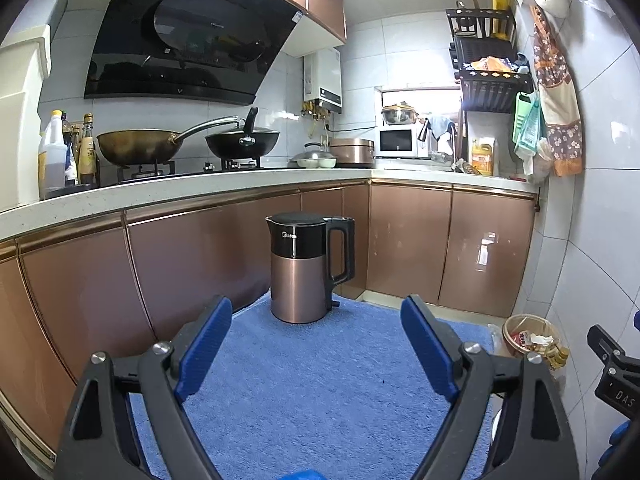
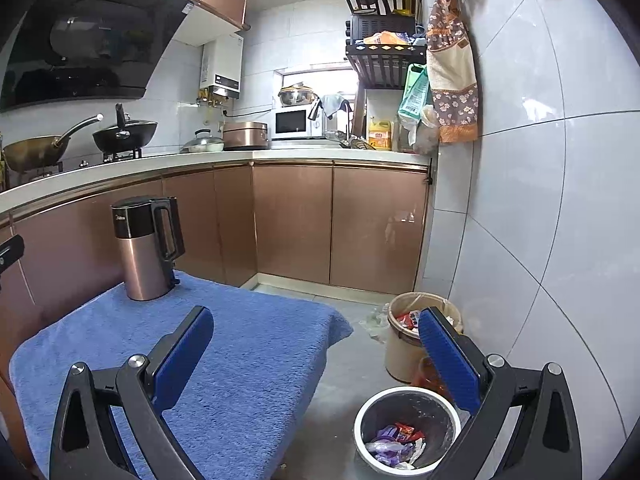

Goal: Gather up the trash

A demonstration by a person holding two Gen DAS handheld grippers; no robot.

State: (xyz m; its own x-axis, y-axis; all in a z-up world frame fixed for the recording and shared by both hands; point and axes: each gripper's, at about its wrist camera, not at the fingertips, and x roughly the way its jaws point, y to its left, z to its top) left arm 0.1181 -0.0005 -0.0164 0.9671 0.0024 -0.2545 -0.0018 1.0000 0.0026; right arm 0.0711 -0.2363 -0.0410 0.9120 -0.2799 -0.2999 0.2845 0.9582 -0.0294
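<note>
A small white-rimmed grey bin [image 2: 408, 430] stands on the floor at the lower right of the right wrist view, with purple, red and white wrappers [image 2: 396, 442] inside. Behind it a beige bucket [image 2: 402, 354] also holds trash. My right gripper [image 2: 316, 332] is open and empty, hovering over the table's right edge, above and to the left of the grey bin. My left gripper [image 1: 316, 320] is open and empty above the blue towel [image 1: 320, 380]. The beige bucket [image 1: 528, 334] shows at the right of the left wrist view.
A copper and black kettle [image 1: 310, 268] stands at the far end of the blue towel [image 2: 224, 360]. Copper cabinets [image 2: 336, 220] and a white counter with woks and a microwave run behind. A tiled wall [image 2: 540, 200] closes the right side.
</note>
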